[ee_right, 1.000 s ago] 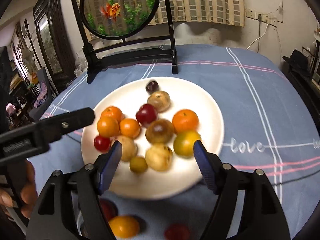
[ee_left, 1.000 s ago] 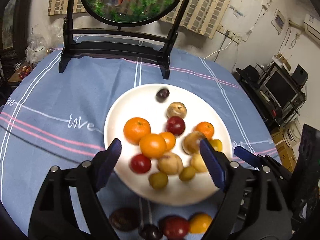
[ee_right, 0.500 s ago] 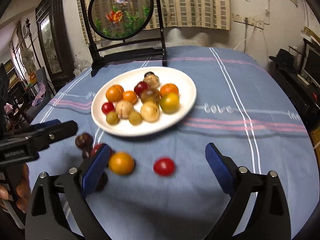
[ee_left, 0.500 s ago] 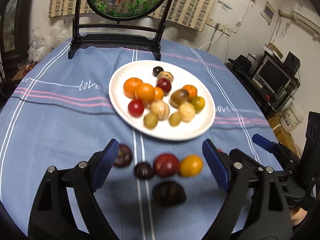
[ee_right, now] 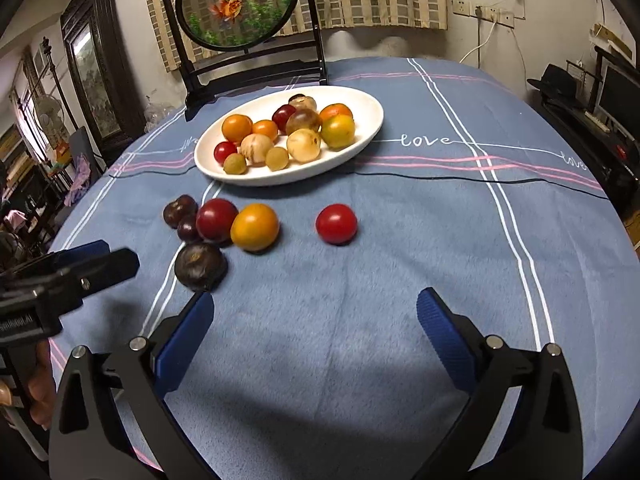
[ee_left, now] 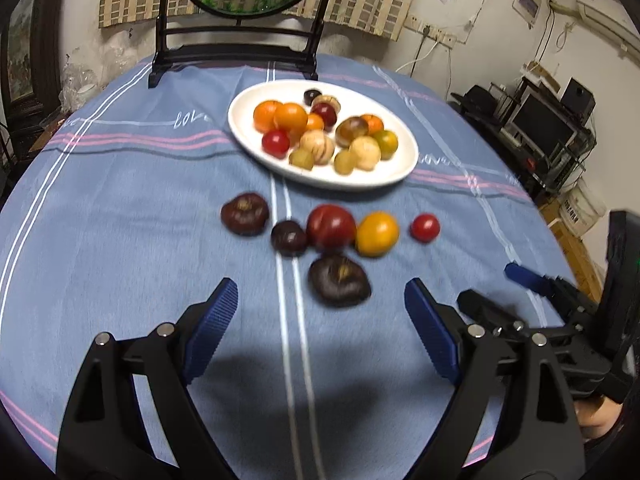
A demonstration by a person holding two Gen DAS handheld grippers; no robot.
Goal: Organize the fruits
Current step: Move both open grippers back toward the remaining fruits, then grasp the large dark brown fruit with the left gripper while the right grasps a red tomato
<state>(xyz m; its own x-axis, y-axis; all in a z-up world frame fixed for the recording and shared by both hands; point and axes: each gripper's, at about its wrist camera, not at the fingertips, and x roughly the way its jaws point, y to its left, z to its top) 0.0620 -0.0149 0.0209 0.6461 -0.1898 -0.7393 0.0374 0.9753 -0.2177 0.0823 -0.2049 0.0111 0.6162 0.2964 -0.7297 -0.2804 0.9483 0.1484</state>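
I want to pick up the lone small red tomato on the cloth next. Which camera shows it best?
The right wrist view: the small red tomato sits large, sharp and well apart from the other loose fruit, ahead of the open right gripper. The left wrist view shows it smaller, off to the right and slightly blurred.

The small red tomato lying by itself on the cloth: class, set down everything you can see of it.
The small red tomato is round, smooth and glossy, evenly red, with no stalk visible. It rests on the blue tablecloth, in front of the white plate and off it. It lies apart from the other loose fruit, with a clear gap to the orange tomato, its nearest neighbour. Nothing but the cloth touches it. Both grippers are open and short of it.
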